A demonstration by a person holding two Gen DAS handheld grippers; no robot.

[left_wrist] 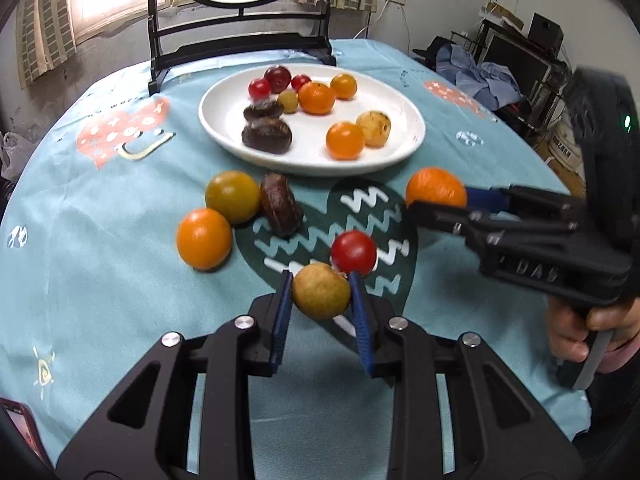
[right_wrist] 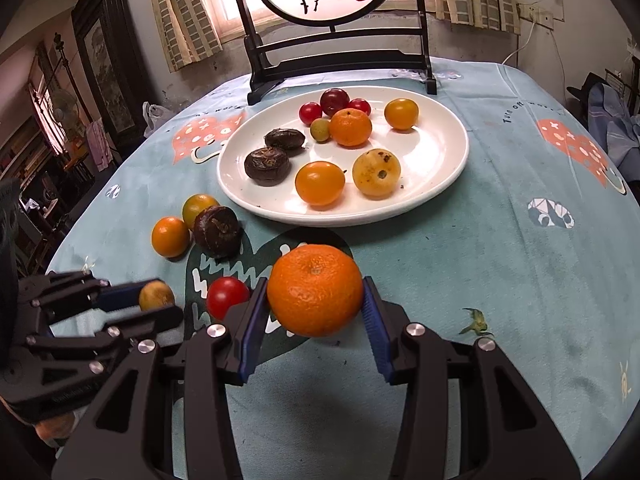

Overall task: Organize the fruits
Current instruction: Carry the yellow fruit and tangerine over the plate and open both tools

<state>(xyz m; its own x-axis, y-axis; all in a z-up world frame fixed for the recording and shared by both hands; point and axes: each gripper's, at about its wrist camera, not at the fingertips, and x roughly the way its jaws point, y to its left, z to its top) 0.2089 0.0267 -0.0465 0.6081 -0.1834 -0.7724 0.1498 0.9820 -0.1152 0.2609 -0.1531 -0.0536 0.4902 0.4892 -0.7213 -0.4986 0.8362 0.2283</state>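
Fruit sits in both of our grippers at once. The left gripper [left_wrist: 321, 295] is clenched on a small brownish-yellow fruit [left_wrist: 321, 297], its blue pads pressing either flank so the round body cannot roll out; it seems lifted just off the worktop [left_wrist: 100, 280], though we cannot be sure. The right gripper [right_wrist: 316, 300] is grasping the mandarin [right_wrist: 315, 289] the same way, across its widest part, and a shadow beneath suggests it is clear of the cloth. Both point toward the white plate [right_wrist: 448, 184], which already carries a mixed group of fruit, so we judge that the plate is the collecting place and these two are headed there.

Loose on the cloth remain a red cherry tomato [left_wrist: 353, 252] just beyond the left gripper, plus an orange tomato [left_wrist: 204, 238], a greenish one [left_wrist: 232, 197] and a dark chestnut-like piece [left_wrist: 281, 210] clustered near the plate's front rim. Bare space at the plate's near right side looks the easiest landing spot.
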